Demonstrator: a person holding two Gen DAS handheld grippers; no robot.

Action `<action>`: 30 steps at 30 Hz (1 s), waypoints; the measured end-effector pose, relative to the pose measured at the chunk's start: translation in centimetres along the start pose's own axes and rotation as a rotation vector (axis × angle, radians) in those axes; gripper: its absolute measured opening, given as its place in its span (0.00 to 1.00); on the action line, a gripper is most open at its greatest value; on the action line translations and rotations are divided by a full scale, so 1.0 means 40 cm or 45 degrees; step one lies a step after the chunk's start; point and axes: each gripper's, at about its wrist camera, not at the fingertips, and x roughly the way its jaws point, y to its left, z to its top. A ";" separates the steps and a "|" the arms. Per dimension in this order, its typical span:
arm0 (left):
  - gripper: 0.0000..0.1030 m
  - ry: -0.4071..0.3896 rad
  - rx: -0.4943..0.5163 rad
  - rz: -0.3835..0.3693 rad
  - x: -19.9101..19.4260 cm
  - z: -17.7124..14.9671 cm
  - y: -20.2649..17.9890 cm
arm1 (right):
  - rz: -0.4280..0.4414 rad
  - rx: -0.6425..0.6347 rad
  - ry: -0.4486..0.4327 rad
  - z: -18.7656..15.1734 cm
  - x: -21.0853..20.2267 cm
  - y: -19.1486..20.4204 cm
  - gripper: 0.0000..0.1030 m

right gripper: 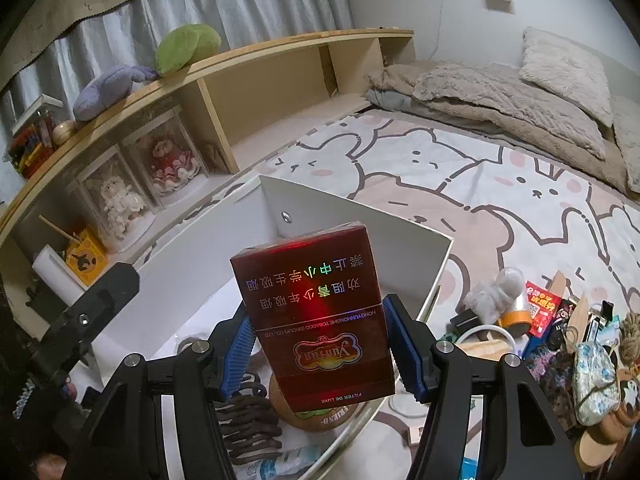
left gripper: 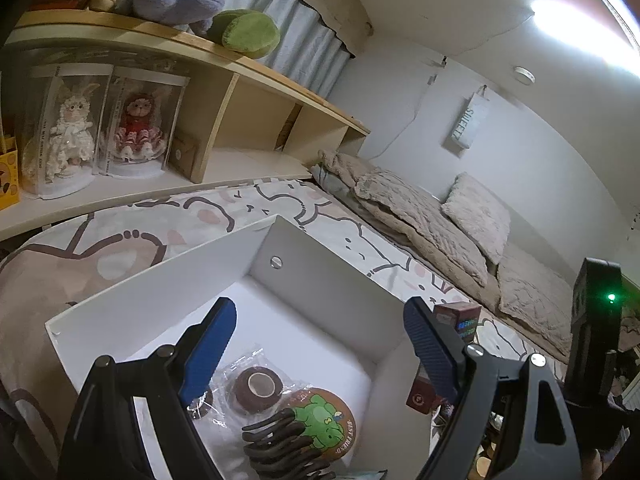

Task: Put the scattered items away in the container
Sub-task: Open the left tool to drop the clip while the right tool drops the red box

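An open white box (left gripper: 160,280) stands on the cartoon-print bed sheet. Inside it lie a wrapped brown tape roll (left gripper: 258,386), a round frog coaster (left gripper: 328,424) and a brown hair claw (left gripper: 276,440). My left gripper (left gripper: 320,344) hovers over the box, open, with nothing between its blue pads. My right gripper (right gripper: 320,352) is shut on a dark red cigarette pack (right gripper: 316,320), held upright above the box's near right side (right gripper: 360,216). The same pack (left gripper: 460,320) shows beyond the box wall in the left wrist view.
A heap of scattered items lies right of the box: a white plush toy (right gripper: 496,292), an orange tape roll (right gripper: 516,316), a floral pouch (right gripper: 592,380). A wooden shelf (right gripper: 280,52) with boxed dolls runs along the left. A folded blanket (right gripper: 500,96) lies behind.
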 end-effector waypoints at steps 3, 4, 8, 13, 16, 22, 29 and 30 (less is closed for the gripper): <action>0.84 -0.005 -0.001 0.007 0.000 0.000 0.002 | -0.021 -0.017 0.012 0.000 0.013 -0.001 0.61; 0.84 -0.006 0.000 0.010 0.001 0.001 0.003 | -0.027 -0.022 0.017 0.001 0.019 -0.002 0.61; 0.84 -0.001 0.008 0.028 0.005 0.000 0.004 | -0.026 -0.038 0.024 0.003 0.032 -0.001 0.61; 0.84 0.006 0.019 0.052 0.009 0.000 0.006 | -0.040 -0.095 0.037 0.002 0.041 0.010 0.61; 0.84 0.008 0.025 0.066 0.011 0.000 0.007 | -0.043 -0.165 0.064 0.003 0.048 0.020 0.61; 0.84 0.025 0.032 0.098 0.019 -0.003 0.009 | -0.133 -0.330 0.067 -0.005 0.046 0.033 0.86; 0.84 0.062 0.055 0.135 0.030 -0.012 0.004 | -0.200 -0.383 0.069 -0.022 0.047 0.010 0.87; 0.84 0.065 0.058 0.137 0.031 -0.013 0.003 | -0.206 -0.385 0.067 -0.024 0.044 0.007 0.87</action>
